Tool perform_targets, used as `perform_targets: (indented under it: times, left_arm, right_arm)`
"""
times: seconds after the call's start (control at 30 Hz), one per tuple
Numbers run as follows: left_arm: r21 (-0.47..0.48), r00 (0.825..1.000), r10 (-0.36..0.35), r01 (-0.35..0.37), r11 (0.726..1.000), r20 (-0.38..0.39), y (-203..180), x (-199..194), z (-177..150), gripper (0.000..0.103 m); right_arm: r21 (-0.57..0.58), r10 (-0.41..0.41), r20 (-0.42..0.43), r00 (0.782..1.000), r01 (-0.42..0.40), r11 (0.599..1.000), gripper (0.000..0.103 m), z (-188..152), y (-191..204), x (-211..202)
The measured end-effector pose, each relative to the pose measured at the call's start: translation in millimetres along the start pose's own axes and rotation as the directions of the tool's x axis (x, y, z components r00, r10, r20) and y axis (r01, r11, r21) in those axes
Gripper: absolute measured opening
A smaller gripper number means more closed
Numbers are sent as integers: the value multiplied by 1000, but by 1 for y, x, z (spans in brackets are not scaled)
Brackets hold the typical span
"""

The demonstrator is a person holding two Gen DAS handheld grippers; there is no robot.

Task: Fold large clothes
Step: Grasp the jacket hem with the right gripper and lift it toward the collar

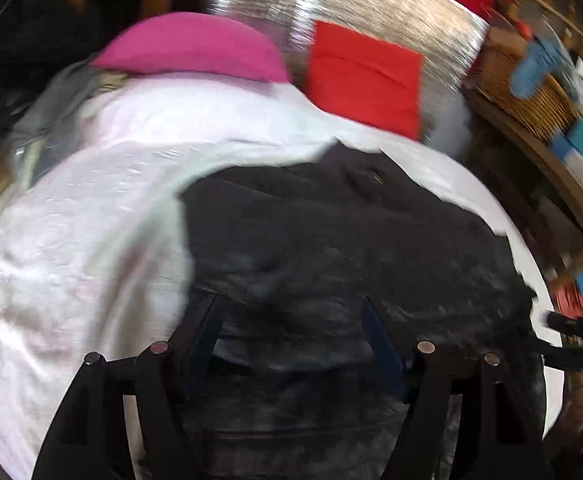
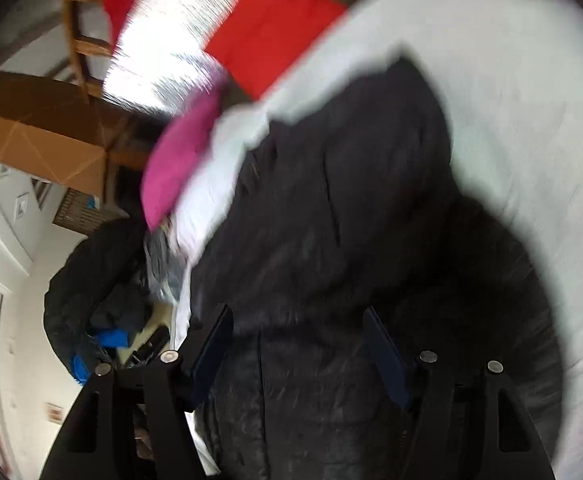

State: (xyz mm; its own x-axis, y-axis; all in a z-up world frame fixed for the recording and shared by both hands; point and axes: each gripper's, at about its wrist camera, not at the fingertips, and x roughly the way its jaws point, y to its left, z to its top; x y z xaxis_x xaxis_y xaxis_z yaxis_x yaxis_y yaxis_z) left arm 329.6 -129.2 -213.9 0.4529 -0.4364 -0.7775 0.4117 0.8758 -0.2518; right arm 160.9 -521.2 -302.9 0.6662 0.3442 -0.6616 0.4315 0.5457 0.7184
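Both grippers, left gripper (image 1: 291, 312) and right gripper (image 2: 297, 320), hang with fingers spread wide over the dark jacket (image 1: 331, 240), spread on the white bed (image 1: 71, 220) below the pillows. It looks bulky, soft, slippery; pinch hem or shoulder seams.

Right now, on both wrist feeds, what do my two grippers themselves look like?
Both look alike. The left gripper and right gripper each have two flat, dark blue finger pads on black angular linkage arms, joined by round silver pivot pins. No cables, printed markings or sleeves can be made out; both feeds are motion-blurred.
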Motion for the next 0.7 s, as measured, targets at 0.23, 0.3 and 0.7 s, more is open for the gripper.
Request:
perform_targets:
  times: [0.23,0.3,0.7]
  left_arm:
    - [-41,990,-39,34,999,-132,-5,46,1,72]
    - [-32,986,-26,21,999,-162,-3,56,0,72]
    - [19,990,31,-28,999,-141,-3,51,-6,72]
  right_arm:
    - [132,-55,28,998,51,990,71,0,-7,53]
    - [155,-37,65,997,27,988,71,4,-10,48]
    - [-38,-144,251,957,159,987,19,-7,26,12]
